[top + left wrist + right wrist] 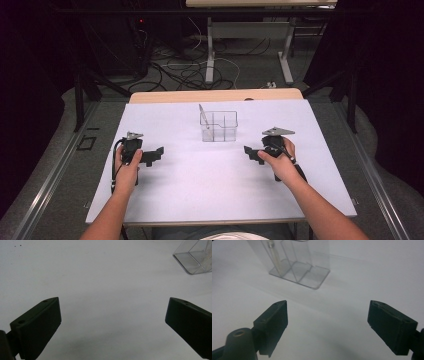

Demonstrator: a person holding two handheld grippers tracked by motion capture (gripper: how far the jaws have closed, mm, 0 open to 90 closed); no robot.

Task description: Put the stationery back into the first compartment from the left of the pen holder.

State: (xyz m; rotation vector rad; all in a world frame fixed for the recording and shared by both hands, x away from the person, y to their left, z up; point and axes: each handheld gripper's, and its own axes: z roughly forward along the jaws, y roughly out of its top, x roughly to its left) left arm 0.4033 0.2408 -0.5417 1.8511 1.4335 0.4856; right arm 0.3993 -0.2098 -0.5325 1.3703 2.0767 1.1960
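Box (193, 258) cut off by top and right edges in left gripper view; top rim cut off in right gripper view (298, 265). Pen (203, 119) too small in high view to tell its type; upper end cut off in right gripper view (274, 257). Right jaw of left gripper (112, 325) cut by right edge. Table's (150, 200) near edge partly hidden behind forearms.

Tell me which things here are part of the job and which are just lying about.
Part of the job:
- clear plastic divided organiser box
- slim pen-like stick standing in it
- left claw, open
- right claw, open

Lying about:
- tangled cables on the floor
- second table's legs
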